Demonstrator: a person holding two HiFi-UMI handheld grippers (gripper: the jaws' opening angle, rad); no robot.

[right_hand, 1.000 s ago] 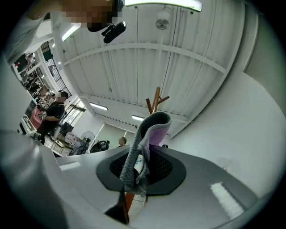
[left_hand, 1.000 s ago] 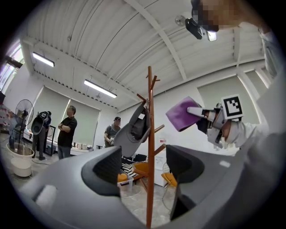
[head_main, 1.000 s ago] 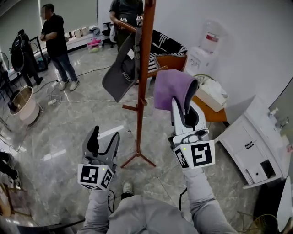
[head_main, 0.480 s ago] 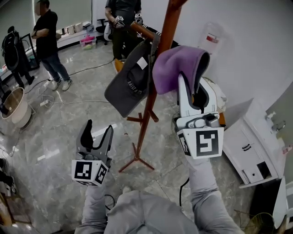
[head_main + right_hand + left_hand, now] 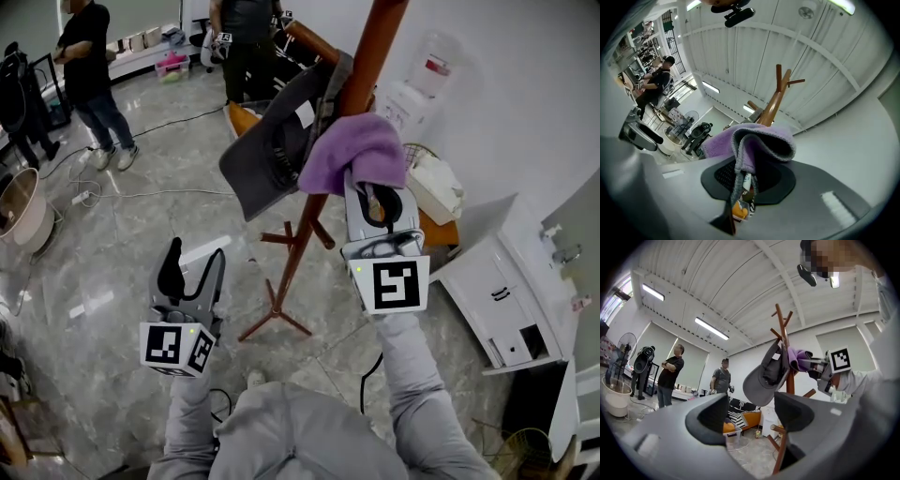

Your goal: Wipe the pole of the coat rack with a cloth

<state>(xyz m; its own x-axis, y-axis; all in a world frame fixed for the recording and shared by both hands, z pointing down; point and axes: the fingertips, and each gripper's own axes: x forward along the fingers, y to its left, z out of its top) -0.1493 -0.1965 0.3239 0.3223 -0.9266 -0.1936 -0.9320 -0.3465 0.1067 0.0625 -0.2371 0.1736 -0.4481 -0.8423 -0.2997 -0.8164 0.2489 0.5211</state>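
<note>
The brown wooden coat rack pole (image 5: 330, 157) rises through the middle of the head view, with pegs and a tripod foot (image 5: 272, 314) on the floor. A grey cap (image 5: 277, 150) hangs on it. My right gripper (image 5: 367, 192) is shut on a purple cloth (image 5: 349, 152), and the cloth lies against the pole just below the cap. From the right gripper view the purple cloth (image 5: 750, 140) drapes over the jaws with the pole (image 5: 771, 105) behind it. My left gripper (image 5: 190, 272) stands open and empty, lower left of the pole; its own view has the pole (image 5: 789, 380) and cap (image 5: 764, 376) ahead.
Two people stand at the back left (image 5: 89, 75) and back middle (image 5: 246, 37). An orange chair (image 5: 246, 117) sits behind the rack. A water dispenser (image 5: 422, 89) and a white cabinet (image 5: 506, 300) line the right wall. A white bin (image 5: 19, 211) stands at the far left.
My right gripper has brought the purple cloth left and against the pole, below the cap. The head view has tilted, so the pole leans more. The left gripper has barely moved.
</note>
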